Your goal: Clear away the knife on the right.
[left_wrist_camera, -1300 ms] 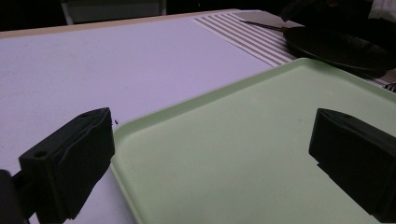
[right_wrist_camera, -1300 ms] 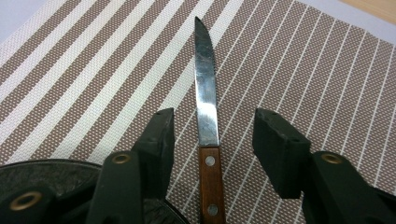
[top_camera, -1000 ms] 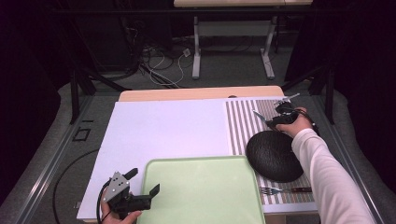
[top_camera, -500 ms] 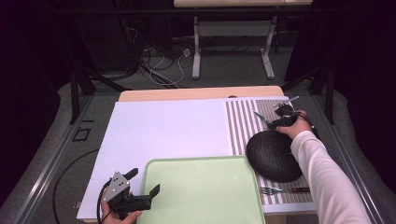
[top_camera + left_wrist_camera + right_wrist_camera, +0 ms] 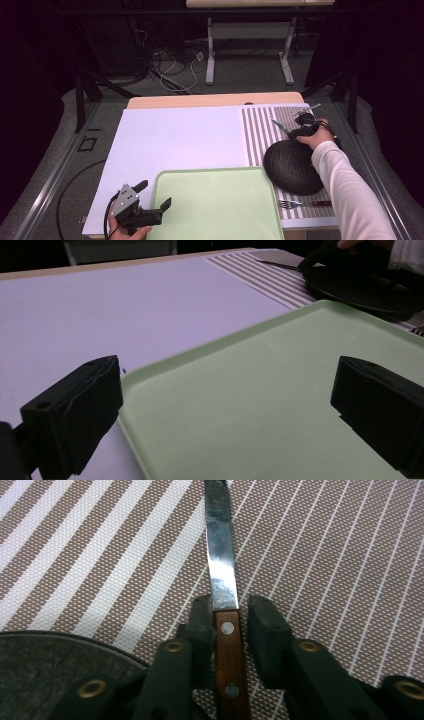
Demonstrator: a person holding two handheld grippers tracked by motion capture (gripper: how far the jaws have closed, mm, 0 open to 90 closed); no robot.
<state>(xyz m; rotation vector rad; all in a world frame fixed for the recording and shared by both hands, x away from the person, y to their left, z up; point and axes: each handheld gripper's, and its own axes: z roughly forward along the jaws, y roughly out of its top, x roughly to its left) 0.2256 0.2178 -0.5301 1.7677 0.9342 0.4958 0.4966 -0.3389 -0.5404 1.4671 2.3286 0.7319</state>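
Knife (image 5: 222, 575) lies flat on the striped placemat (image 5: 325, 555) just beside the dark plate (image 5: 290, 166), far right of the bench: stiff, light, slick steel blade, so I'd grab the riveted wooden handle, not the blade. Right hand-held gripper (image 5: 225, 612) has just been closing, handle between the jaws, one pad touching, the other with a gap, no clamp yet. Long axis runs along the jaws, blade pointing away from the hand; left hand-held gripper (image 5: 225, 405) sits wide apart over the green tray (image 5: 260, 405).

We see a wooden table (image 5: 200, 100) covered by a white sheet (image 5: 175, 145), with a brown-and-white striped placemat (image 5: 260, 132) beside it at the right. A pale green tray (image 5: 215, 210) rests at the near edge. On the placemat lie a dark round plate (image 5: 290, 167), a fork (image 5: 302, 204) and a knife (image 5: 222, 575).
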